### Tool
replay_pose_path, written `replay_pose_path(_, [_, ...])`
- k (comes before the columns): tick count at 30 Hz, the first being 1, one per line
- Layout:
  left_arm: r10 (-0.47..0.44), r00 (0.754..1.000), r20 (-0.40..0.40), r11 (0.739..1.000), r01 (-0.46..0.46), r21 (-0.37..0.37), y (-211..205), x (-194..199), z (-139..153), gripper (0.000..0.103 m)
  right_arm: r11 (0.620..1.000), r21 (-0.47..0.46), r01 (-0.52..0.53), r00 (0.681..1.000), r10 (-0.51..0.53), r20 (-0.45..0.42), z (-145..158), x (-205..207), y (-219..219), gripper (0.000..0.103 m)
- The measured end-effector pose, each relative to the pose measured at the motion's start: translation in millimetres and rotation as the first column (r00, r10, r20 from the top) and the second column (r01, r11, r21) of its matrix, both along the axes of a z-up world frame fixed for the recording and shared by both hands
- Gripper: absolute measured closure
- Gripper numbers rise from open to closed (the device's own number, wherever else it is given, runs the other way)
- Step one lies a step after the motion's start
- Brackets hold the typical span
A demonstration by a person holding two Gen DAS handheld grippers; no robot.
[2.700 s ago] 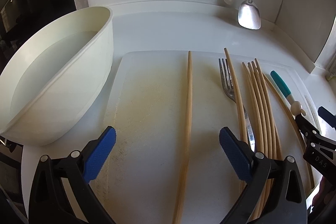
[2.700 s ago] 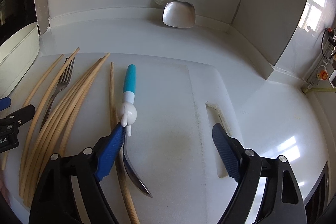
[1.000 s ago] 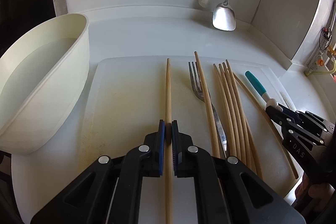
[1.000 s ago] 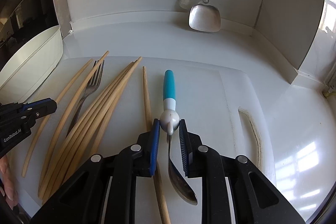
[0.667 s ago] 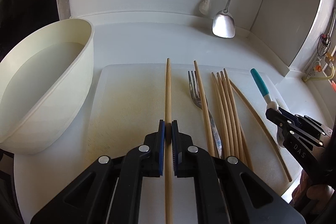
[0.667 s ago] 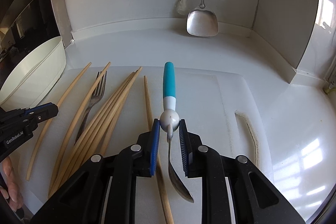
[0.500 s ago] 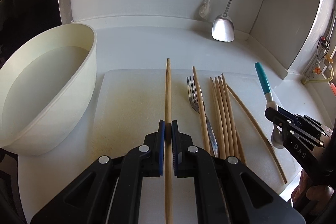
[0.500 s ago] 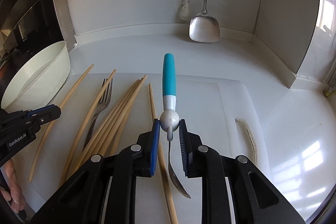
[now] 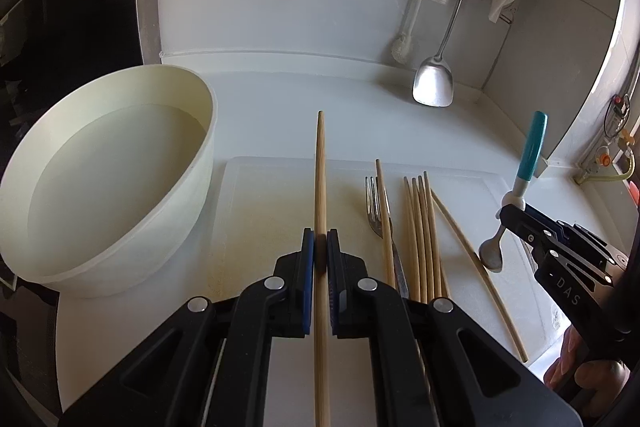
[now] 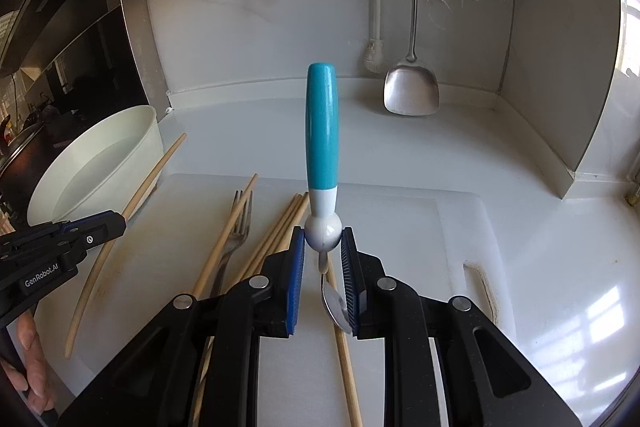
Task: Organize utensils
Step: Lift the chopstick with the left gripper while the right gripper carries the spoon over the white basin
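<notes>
White kitchen desk (image 9: 280, 99): left hand-held gripper (image 9: 316, 251) clamps one chopstick (image 9: 321, 167), right hand-held gripper (image 10: 322, 247) clamps a teal-handled spoon (image 10: 322, 131). Both lifted; next probably carry them to the bowl (image 9: 80, 227).

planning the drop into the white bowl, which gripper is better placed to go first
Left, probably. The left gripper is shut on a chopstick right beside the white bowl; the right gripper, shut on the blue-handled spoon, is across the cutting board.

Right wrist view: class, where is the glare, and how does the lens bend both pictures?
Right wrist view: window glare on the counter at lower right, bright edge at the far right. Both views: fisheye curves the walls and darkens the corners. Left wrist view: the board's far edge bows.
</notes>
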State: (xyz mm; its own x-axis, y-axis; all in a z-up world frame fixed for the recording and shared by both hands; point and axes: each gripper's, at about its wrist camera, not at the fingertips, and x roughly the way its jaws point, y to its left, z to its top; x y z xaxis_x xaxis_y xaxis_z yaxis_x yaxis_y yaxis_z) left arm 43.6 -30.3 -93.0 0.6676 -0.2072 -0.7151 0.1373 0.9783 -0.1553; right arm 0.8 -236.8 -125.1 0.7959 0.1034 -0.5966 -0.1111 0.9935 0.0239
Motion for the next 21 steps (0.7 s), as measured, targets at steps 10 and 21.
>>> replay_pose_path(10, [0.075,0.996,0.052,0.997,-0.076,0.002,26,-15,39,0.096,0.995,0.013,-0.101,0.993,0.1,0.06,38,1,33,0.085])
replay_pose_path(21, [0.184,0.979,0.085,0.983,-0.184,-0.007,96,-23,79,0.096,0.968,0.041,-0.248,0.966,0.244,0.082,79,4,111,0.085])
